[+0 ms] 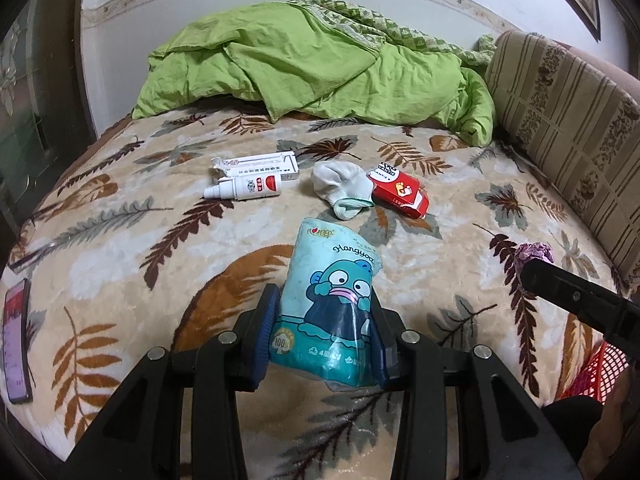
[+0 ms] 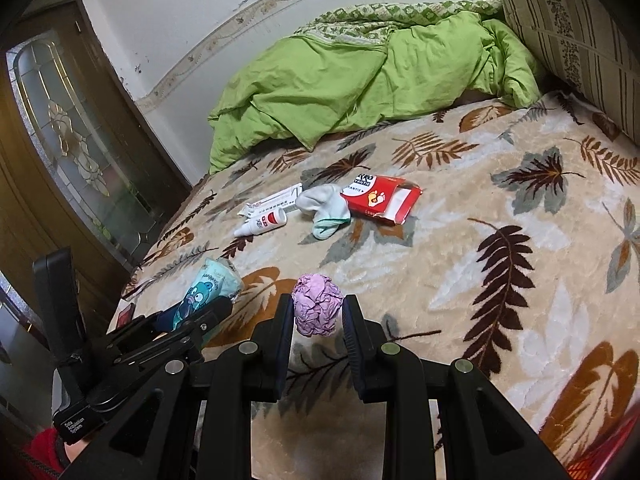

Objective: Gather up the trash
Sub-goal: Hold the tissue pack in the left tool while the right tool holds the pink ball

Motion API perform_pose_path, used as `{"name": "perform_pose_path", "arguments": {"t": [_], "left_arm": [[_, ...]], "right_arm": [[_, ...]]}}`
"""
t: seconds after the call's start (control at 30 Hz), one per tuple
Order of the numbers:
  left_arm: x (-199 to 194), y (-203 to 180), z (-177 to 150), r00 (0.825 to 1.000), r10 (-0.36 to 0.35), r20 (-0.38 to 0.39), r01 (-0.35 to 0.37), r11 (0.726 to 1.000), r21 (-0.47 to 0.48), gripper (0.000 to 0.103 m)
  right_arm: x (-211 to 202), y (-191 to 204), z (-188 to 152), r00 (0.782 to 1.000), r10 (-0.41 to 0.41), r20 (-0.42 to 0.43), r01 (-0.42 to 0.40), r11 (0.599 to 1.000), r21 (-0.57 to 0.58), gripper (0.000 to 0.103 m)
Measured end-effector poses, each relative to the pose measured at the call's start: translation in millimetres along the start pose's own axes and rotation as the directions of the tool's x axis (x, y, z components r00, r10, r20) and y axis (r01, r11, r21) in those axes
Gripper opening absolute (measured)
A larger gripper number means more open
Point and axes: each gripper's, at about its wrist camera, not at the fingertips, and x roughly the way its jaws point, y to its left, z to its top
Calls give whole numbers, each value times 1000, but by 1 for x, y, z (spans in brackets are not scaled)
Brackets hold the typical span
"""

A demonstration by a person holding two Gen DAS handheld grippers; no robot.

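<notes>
A: Where's the trash?
B: Left tool [image 1: 322, 344] grips the tissue pack [image 1: 332, 300]; right tool [image 2: 318, 320] clamps the paper ball [image 2: 318, 310].
A: And the basket?
B: Red basket [image 1: 596, 372] sits low right, nearer the right hand.

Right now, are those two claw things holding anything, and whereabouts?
Yes. The left gripper clamps the teal tissue pack by its lower end; the right gripper squeezes the crumpled purple paper ball across its sides.

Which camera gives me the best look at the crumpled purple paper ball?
The right wrist view: the crumpled purple paper ball sits centred and close, clamped by the right gripper. The left wrist view catches only part of it at the right edge, behind that gripper's black finger.
</notes>
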Motion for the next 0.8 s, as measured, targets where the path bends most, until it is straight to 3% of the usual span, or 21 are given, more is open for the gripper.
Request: {"name": "perform_pose_path", "arguments": {"t": [0.3, 0.8], "left_arm": [[-8, 1, -9, 1000, -9, -12, 9, 1000, -25, 39], [13, 5, -10, 999, -31, -40, 29, 999, -37, 39]], "right_arm": [[-3, 6, -1, 1000, 6, 9, -5, 1000, -17, 26], [15, 9, -3, 1000, 4, -28, -4, 1000, -10, 26]]}}
